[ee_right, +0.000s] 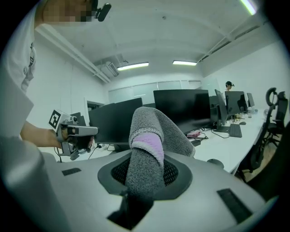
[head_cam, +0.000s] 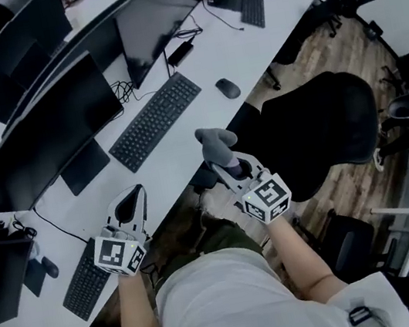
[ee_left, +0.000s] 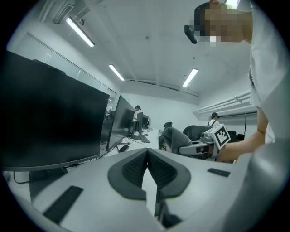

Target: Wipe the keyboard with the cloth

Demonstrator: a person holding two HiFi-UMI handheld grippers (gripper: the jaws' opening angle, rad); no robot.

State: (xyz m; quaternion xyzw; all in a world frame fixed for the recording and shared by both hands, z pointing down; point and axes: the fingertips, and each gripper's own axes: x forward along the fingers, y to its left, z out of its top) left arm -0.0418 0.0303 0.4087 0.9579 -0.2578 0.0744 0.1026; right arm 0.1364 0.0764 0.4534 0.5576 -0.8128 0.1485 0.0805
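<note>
Head view: right hand-held gripper [head_cam: 225, 167] pinching cloth [head_cam: 215, 143], left hand-held gripper [head_cam: 138, 189] closed, keyboard [head_cam: 155, 120] ahead.

No legible words, brands, numbers or signs anywhere. Only black-and-white square code patterns, without letters or digits, on the white marker cube [head_cam: 119, 254] of the left tongs [head_cam: 137, 189] and on the white marker cube [head_cam: 267, 197] of the right tongs [head_cam: 218, 158]. Key legends on the long black keyboard [head_cam: 156, 120] too small to read.
</note>
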